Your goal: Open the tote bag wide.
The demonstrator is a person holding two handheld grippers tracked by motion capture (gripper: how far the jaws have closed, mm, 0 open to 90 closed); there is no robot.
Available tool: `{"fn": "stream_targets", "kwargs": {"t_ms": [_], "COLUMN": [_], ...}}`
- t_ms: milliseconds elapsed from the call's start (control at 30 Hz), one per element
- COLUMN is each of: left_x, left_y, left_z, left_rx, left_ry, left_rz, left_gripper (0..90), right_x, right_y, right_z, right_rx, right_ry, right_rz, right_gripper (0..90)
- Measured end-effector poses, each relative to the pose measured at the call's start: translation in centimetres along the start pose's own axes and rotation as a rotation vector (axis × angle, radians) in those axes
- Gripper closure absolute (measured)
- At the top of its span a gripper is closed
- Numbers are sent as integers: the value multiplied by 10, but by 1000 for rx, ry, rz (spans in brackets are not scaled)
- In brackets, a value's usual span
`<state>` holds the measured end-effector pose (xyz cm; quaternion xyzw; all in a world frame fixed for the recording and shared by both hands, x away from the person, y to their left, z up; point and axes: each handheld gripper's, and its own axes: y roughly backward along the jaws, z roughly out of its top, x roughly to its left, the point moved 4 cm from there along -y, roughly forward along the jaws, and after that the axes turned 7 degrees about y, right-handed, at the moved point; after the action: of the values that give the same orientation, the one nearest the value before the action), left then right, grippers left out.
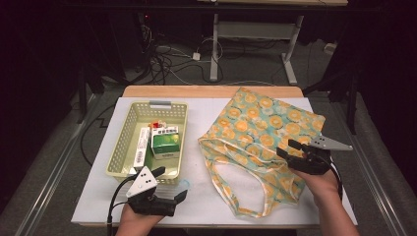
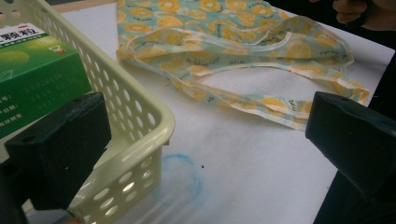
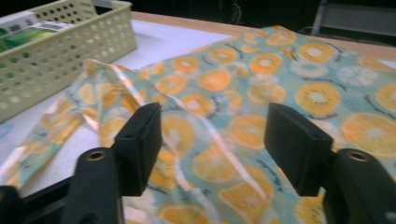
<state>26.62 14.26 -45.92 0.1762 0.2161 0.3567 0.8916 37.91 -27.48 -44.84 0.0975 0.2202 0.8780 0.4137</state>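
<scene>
Bag [image 1: 260, 132] lying flat on the white table [image 1: 206, 196], just right of the basket [image 1: 129, 127], its handles looping toward the person. Right gripper [image 1: 287, 147] hovering at the bag's right edge, jaws spread wide with the orange-print cloth lying between and below them; whether they are touching the cloth cannot be told. Left gripper [image 1: 169, 184] sitting near the basket's front right corner, jaws spread and holding nothing. Green box [image 1: 164, 142] resting inside the basket beside a white carton [image 1: 141, 147]. Faint blue mark [image 2: 182, 177] showing on the table just beside the basket's corner
</scene>
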Motion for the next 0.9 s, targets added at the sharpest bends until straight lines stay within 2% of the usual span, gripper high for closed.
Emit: {"fn": "stream_targets", "kwargs": {"t_ms": [33,100,133,200,333,367,400,600,700,733,767,833,900], "left_x": [0,0,1,1,1,1,2,4,4,4,4,4,5], "left_y": [0,-1,-1,-2,-2,-2,-3,-2,-2,-1,-1,-1,-1], "left_z": [1,2,2,2,3,3,4,4,4,4,4,4,3], "left_rx": [-1,-1,0,1,2,2,2,2,1,-1,-2,0,0], "left_ry": [-2,-2,-4,-3,-6,-6,-6,2,5,5,5,5,9], "left_rz": [0,-3,-4,-4,-5,-5,-4,-3,-4,-5,-6,-5,-5], "left_gripper": [0,0,0,0,0,0,0,0,0,0,0,0,0], "right_x": [0,9,9,17,25,29,31,39,46,48,54,57,62], "right_y": [0,3,3,3,3,3,3,1,-2,-3,-6,-8,-12], "right_z": [0,5,5,8,10,12,13,17,19,19,20,20,20], "right_rx": [0,-16,-16,-25,-32,-37,-41,-35,-23,-21,-7,5,22], "right_ry": [0,8,8,20,34,39,37,52,69,76,94,96,124], "right_rz": [0,27,27,51,57,59,61,72,92,99,129,140,153], "right_gripper": [367,271,271,167,97,32,10,1,5,28,66,80,124]}}
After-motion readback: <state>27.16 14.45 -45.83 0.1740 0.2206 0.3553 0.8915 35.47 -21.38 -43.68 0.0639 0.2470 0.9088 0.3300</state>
